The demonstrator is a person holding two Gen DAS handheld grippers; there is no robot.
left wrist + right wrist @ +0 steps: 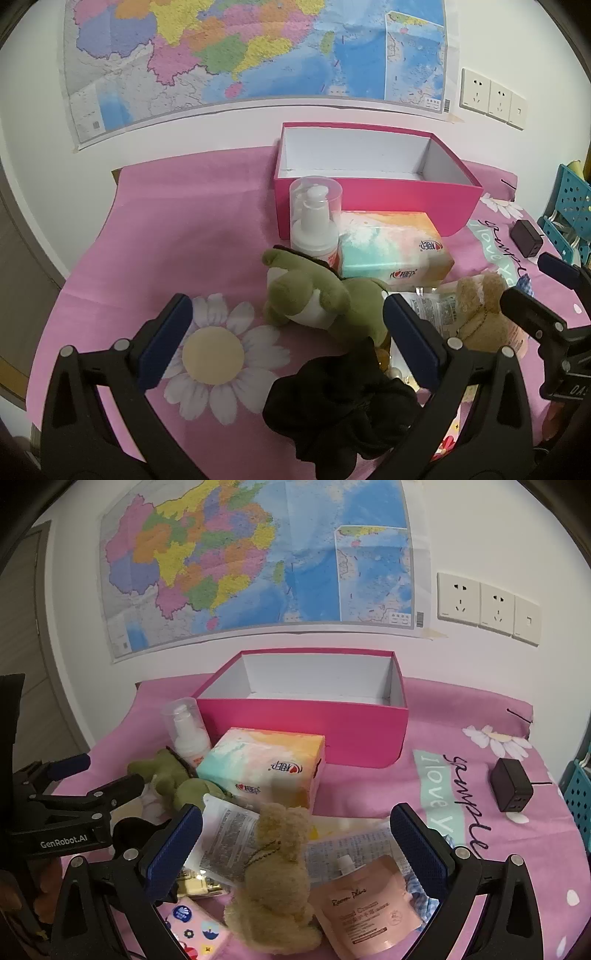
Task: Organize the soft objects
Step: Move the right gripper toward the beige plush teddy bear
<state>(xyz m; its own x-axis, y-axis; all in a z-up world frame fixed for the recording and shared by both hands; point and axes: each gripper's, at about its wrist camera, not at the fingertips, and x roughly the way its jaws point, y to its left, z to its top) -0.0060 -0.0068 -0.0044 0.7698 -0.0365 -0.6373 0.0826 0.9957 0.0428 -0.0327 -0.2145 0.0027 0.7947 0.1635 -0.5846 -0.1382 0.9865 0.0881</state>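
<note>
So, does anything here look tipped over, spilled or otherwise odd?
Nothing is spilled or damaged. The green plush lies toppled on its side against the tissue box, and the tan plush sits on loose packets. The pink box stands empty.

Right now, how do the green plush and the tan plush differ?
The green plush lies beside the pump bottle; the tan plush sits upright on printed packets beside a pink pouch. The green plush is smooth, the tan plush curly. Both are soft toys outside the pink box.
</note>
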